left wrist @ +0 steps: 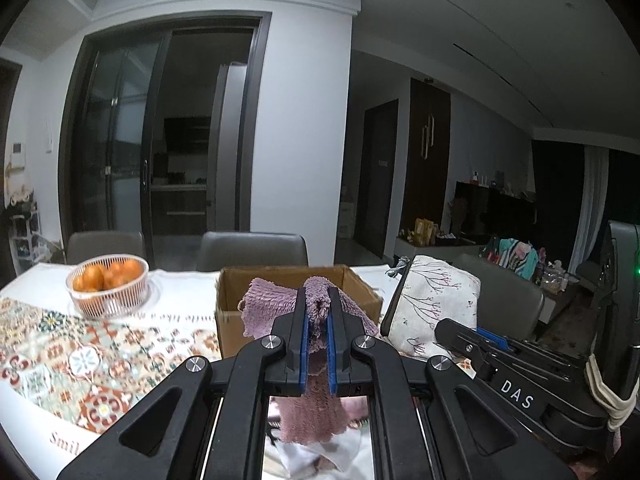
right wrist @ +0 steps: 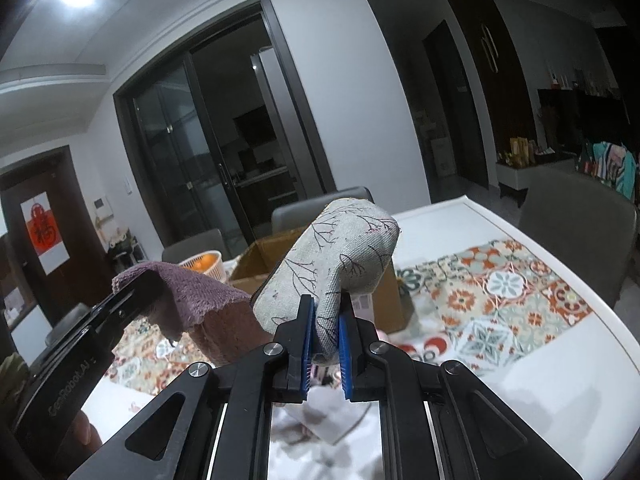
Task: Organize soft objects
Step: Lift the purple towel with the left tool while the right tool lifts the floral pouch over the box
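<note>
- Left tongs [left wrist: 317,344] pinch a mauve towel [left wrist: 312,400] by a gathered fold, blue pads pressed into the pile, so that the rest of the cloth hangs free below and clears the worktop [left wrist: 36,280].
- Right tongs [right wrist: 325,340] grip the lower edge of a grey printed pouch [right wrist: 340,256], a padded piece with a bare-branch pattern and a dark zip along one side; held at the rim, it stands up nearly upright above the pads.
- Both soft items are in the air, side by side, just in front of an open cardboard box [left wrist: 240,296] that sits mid-worktop on a tile-patterned cloth [left wrist: 80,360]. Held this high and this near the opening, they look poised for a drop into the box, which is judged to be the collecting place.
- From the left wrist view the towel's top rises to about the level of the box's near rim; whether any cloth already lies inside the box cannot be told, since its interior is hidden behind the towel.
- A white basket of oranges [left wrist: 107,284] stands toward the worktop's far left edge, well apart from the box and outside the job.
- More fabric, pale and pinkish, lies on the worktop's near edge beneath the tongs, blurred; it seems to be awaiting its turn.
</note>
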A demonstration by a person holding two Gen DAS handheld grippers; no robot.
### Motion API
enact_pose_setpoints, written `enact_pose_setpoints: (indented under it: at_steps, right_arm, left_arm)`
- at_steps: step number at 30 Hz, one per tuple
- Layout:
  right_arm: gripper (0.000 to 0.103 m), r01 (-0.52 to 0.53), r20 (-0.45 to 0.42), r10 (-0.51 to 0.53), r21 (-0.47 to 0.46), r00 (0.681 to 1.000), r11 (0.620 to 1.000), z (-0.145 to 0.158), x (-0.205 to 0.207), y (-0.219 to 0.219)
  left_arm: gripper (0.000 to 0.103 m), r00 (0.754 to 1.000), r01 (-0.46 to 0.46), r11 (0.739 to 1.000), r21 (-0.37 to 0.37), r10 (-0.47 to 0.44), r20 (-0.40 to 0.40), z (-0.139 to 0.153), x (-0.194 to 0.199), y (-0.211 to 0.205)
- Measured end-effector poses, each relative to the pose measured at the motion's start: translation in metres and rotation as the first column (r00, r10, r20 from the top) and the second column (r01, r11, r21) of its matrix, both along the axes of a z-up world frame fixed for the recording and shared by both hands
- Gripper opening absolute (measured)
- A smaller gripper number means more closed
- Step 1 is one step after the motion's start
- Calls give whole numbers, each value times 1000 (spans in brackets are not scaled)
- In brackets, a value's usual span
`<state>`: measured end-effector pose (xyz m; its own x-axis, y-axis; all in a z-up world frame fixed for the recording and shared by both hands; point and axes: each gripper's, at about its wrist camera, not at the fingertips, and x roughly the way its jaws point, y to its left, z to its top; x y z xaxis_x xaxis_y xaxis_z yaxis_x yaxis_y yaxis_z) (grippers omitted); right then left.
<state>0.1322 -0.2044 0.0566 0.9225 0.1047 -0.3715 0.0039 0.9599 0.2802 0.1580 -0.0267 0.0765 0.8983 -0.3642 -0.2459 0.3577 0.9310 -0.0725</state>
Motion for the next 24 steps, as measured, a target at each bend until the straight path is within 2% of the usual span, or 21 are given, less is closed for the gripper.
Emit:
enact_pose_setpoints:
  at_steps: [24]
  right_arm:
    - [13,-19,81,21,-33,996,999,48,74,-2]
  left_arm:
    - [9,993,-24,998,50,18,114,53,66,-8]
